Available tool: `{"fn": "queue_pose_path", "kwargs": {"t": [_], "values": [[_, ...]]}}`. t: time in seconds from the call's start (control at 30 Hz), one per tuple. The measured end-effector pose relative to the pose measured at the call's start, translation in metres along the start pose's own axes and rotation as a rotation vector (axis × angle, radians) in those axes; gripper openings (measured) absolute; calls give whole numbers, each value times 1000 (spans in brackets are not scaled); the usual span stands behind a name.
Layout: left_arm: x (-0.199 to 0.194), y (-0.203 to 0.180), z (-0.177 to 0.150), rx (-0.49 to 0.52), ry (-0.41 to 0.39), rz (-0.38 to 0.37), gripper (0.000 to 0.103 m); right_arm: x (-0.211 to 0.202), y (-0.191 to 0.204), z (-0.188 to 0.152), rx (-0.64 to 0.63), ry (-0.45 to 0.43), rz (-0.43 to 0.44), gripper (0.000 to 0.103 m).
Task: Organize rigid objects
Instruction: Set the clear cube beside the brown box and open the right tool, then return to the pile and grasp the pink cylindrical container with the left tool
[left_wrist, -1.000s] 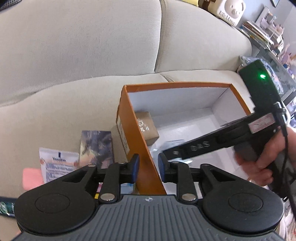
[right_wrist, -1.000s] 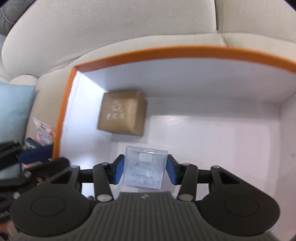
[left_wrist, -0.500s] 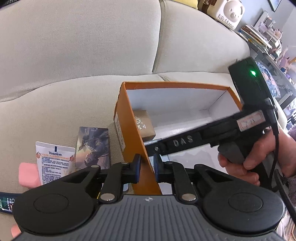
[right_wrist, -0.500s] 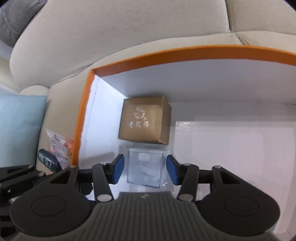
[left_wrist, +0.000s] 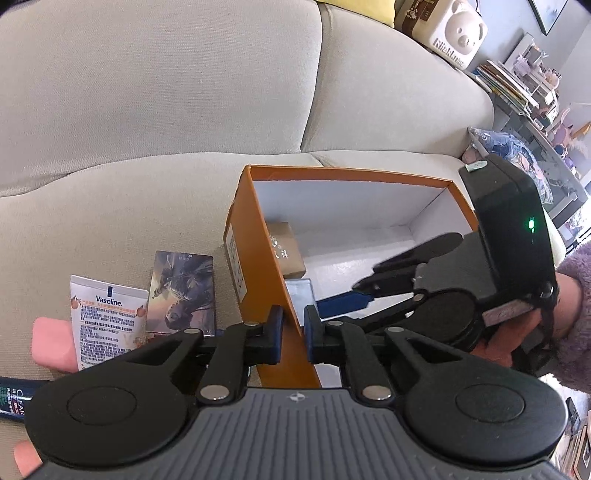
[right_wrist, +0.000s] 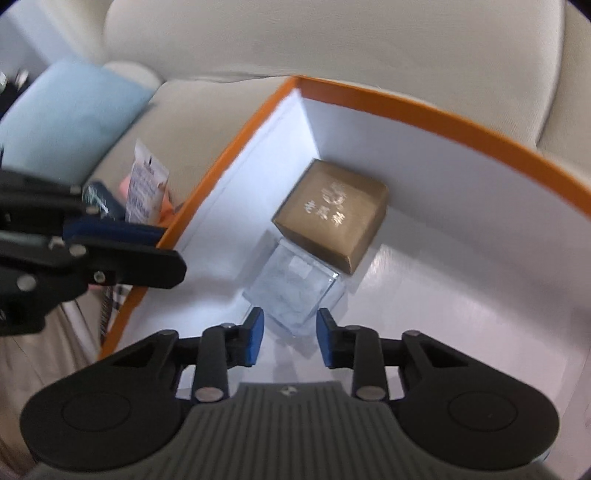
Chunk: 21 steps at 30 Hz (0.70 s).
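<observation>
Right tool (right_wrist: 290, 338) over orange box (right_wrist: 436, 114), jaws closing, empty; clear cube (right_wrist: 295, 291) touching gold box (right_wrist: 332, 214).

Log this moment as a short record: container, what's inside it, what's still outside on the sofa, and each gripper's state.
container: orange box, white inside, on the sofa
inside: brown box in the corner; clear case lying next to it
outside: Vaseline tube, picture card, pink item
left gripper: shut on the orange box wall
right gripper: open, jaws just closing, clear of the case
</observation>
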<state>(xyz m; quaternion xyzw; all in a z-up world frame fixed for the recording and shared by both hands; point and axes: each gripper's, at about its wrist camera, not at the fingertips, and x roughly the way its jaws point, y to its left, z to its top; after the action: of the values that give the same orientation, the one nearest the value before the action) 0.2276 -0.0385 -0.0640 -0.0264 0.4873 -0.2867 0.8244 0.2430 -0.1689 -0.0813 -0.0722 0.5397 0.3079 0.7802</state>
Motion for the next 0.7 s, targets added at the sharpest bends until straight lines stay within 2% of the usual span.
{"fn": "queue_pose_path", "kwargs": {"t": [0.3,0.5,0.7], "values": [[2,-1,1,-17,0,13,13,6,15,10,-199,-12,-42,29],[2,-5,-1,13,-9,44,13,6,13,11,-155,-12,-48,31],[-12,-3,-7,-33,-71,39,13,-10,19,3,-58,-24,-99,32]]}}
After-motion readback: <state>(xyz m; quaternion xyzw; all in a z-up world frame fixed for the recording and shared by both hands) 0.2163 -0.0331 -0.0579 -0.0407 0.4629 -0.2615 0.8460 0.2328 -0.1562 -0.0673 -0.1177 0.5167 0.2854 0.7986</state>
